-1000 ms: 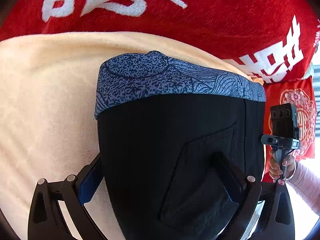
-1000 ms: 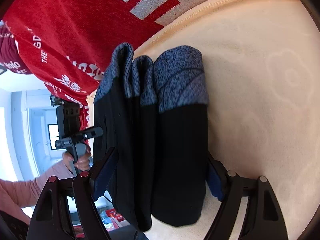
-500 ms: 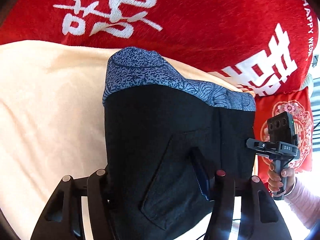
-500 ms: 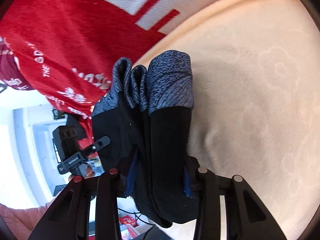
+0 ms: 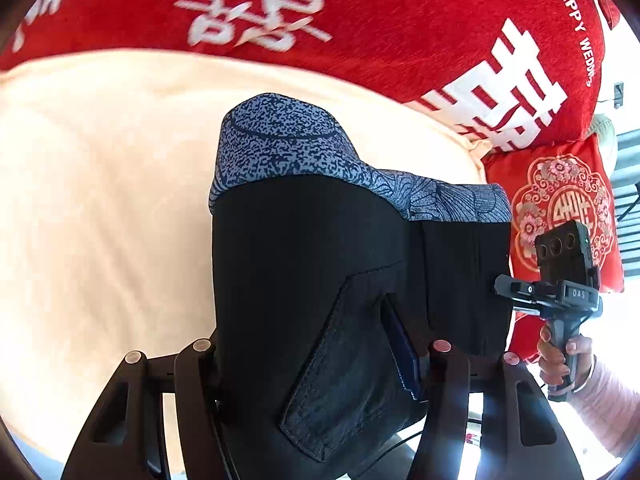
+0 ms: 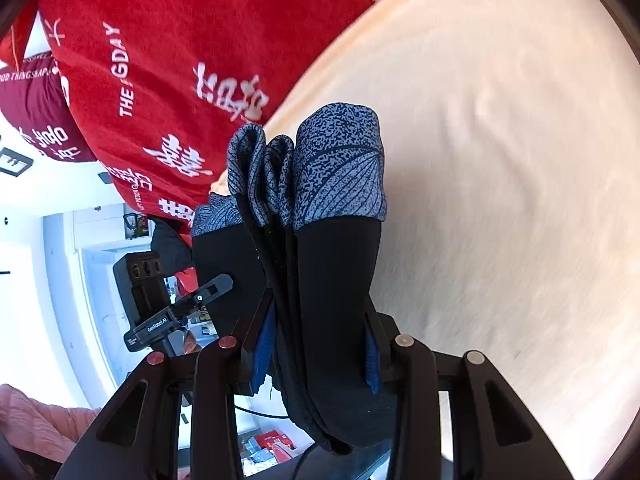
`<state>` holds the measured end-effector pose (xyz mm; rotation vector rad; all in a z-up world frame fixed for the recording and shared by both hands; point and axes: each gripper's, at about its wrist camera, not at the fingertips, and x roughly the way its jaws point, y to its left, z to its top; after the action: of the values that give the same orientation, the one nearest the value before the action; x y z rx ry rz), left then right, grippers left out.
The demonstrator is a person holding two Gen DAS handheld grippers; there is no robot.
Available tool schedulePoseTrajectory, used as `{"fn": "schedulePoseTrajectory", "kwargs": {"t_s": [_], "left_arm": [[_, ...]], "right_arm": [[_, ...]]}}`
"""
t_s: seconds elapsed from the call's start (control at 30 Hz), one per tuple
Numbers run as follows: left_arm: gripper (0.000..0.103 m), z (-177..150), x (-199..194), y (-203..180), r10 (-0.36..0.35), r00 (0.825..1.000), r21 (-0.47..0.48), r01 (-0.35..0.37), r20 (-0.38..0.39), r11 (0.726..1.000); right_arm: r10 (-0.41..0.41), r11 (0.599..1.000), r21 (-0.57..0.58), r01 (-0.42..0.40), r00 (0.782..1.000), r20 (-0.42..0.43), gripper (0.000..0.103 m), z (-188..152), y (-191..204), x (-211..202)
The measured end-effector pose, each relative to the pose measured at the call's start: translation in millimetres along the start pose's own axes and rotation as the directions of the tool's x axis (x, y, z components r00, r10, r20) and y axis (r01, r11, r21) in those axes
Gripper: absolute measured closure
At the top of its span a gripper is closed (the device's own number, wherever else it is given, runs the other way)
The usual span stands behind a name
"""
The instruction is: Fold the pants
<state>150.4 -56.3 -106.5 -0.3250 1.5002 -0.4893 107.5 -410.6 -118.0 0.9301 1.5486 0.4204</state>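
Pants (image 5: 316, 280), black with a speckled blue waistband (image 5: 288, 148) and already folded into several stacked layers, are clamped at the near edge by both the left tool (image 5: 312, 364) and right tool (image 6: 316, 344), apparently to carry the bundle intact above the cream blanket (image 6: 500, 160).
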Motion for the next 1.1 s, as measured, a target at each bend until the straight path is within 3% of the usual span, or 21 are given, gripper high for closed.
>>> {"fn": "schedulePoseTrajectory", "kwargs": {"t_s": [0.07,0.13,0.17,0.23,0.3,0.4,0.43,0.47,0.53,0.57,0.7,0.77,0.87,0.93,1.1], "left_arm": [[0.041,-7.5,7.0,7.8,0.027,1.0,-0.019,-0.027,-0.006,0.999],[0.039,-16.5,16.6,19.1,0.09,0.996,-0.027,-0.09,-0.013,0.996],[0.029,-20.5,22.7,24.8,0.116,0.993,-0.037,-0.117,-0.023,0.992],[0.02,-26.7,22.9,32.6,0.173,0.985,-0.063,-0.172,0.003,0.983],[0.02,-27.5,17.8,33.0,0.202,0.979,-0.069,-0.2,0.02,0.977],[0.02,-24.7,1.3,30.6,0.263,0.963,-0.061,-0.259,0.066,0.964],[0.02,-22.0,-7.6,26.6,0.267,0.959,-0.049,-0.263,0.091,0.964],[0.02,-19.9,-13.7,21.5,0.264,0.958,-0.039,-0.261,0.11,0.965],[0.02,-13.3,-23.6,7.0,0.234,0.96,0.014,-0.239,0.152,0.971],[0.02,-10.6,-23.0,1.3,0.222,0.962,0.039,-0.231,0.157,0.972],[0.02,0.3,1.2,-22.3,0.195,0.971,0.142,-0.214,0.136,0.967],[0.014,2.8,20.4,-22.1,0.237,0.961,0.158,-0.258,0.141,0.953],[0.011,5.9,38.5,-2.4,0.283,0.952,0.11,-0.295,0.116,0.949],[0.001,8.3,41.6,8.1,0.283,0.953,0.068,-0.292,0.111,0.954],[0.001,4.6,35.6,6.3,0.318,0.944,0.071,-0.324,0.092,0.943]], "right_arm": [[-0.02,1.0,0.009,0.02,1.0,-0.011,0.062,-11.4,-4.0,9.7],[-0.104,0.994,0.008,0.105,0.994,-0.04,0.059,-16.0,-8.5,27.9],[-0.143,0.99,0.009,0.144,0.988,-0.049,0.054,-14.9,-5.9,35.6],[-0.243,0.97,0.007,0.243,0.969,-0.049,0.045,-15.1,-5.9,39.6],[-0.304,0.952,0.012,0.304,0.952,-0.024,0.04,-14.4,1.9,34.6],[-0.418,0.908,0.009,0.418,0.907,0.054,0.04,-15.4,16.2,15.1],[-0.434,0.9,-0.001,0.435,0.897,0.081,0.044,-16.8,20.6,8.7],[-0.438,0.897,-0.012,0.442,0.892,0.109,0.059,-16.9,26.9,2.9],[-0.414,0.904,-0.044,0.424,0.897,0.155,0.074,-17.5,45.1,-2.4],[-0.404,0.906,-0.062,0.419,0.899,0.17,0.076,-17.2,51.4,-2.7],[-0.393,0.892,-0.176,0.417,0.906,0.157,0.077,-11.5,78.8,23.4],[-0.449,0.857,-0.218,0.467,0.884,0.13,0.077,-9.0,79.3,44.5],[-0.491,0.83,-0.23,0.508,0.861,0.13,0.079,-3.9,69.5,61.5],[-0.482,0.838,-0.216,0.501,0.865,0.137,0.079,-0.5,66.3,63.7],[-0.467,0.856,-0.177,0.486,0.873,0.138,0.077,-3.1,69.5,55.6]]}}
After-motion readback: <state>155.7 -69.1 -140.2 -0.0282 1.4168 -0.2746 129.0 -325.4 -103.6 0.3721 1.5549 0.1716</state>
